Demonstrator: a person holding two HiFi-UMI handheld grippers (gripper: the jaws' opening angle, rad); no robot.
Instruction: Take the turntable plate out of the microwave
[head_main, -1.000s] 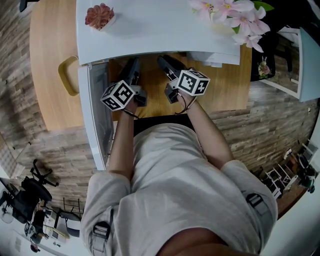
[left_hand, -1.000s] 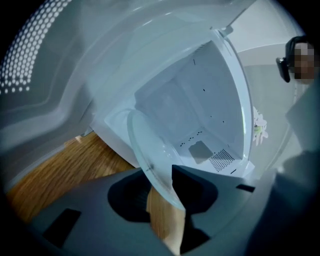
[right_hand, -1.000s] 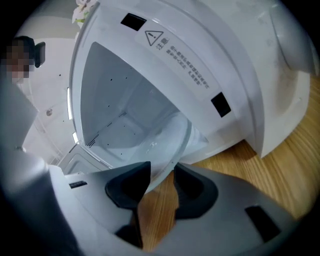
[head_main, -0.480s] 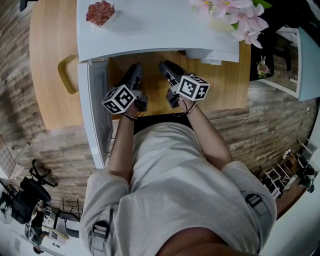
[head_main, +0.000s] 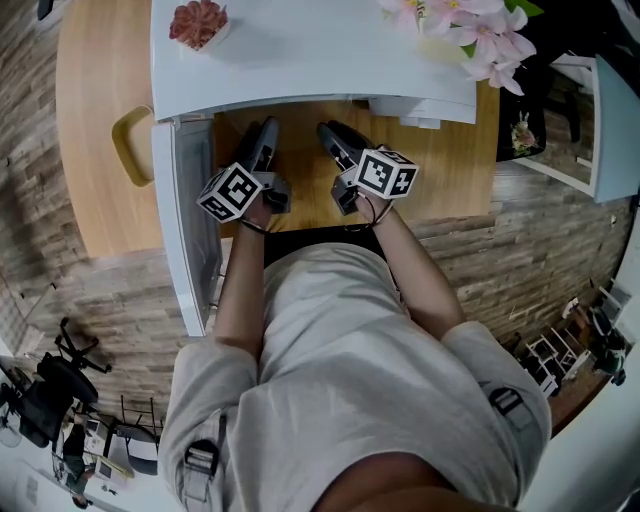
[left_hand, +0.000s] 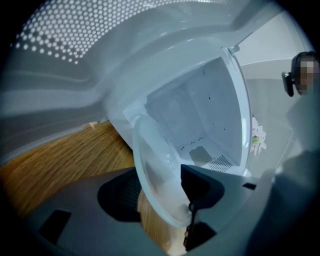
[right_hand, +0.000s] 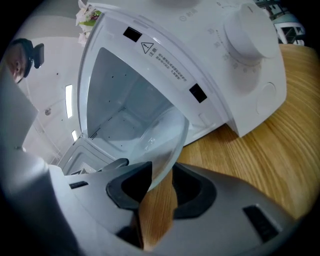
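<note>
In the head view, our left gripper (head_main: 262, 135) and right gripper (head_main: 330, 132) sit side by side at the open microwave (head_main: 300, 50), over the wooden table (head_main: 440, 170).

In the left gripper view, the turntable plate (left_hand: 155, 170) looks tipped on its edge. It runs from the microwave's mouth down between the opening jaws.

In the right gripper view, the closing jaws pinch its rim.

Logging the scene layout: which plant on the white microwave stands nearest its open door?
The red succulent, at the corner above the open door; the pink flower bunch stands at the opposite end of the white microwave.
</note>
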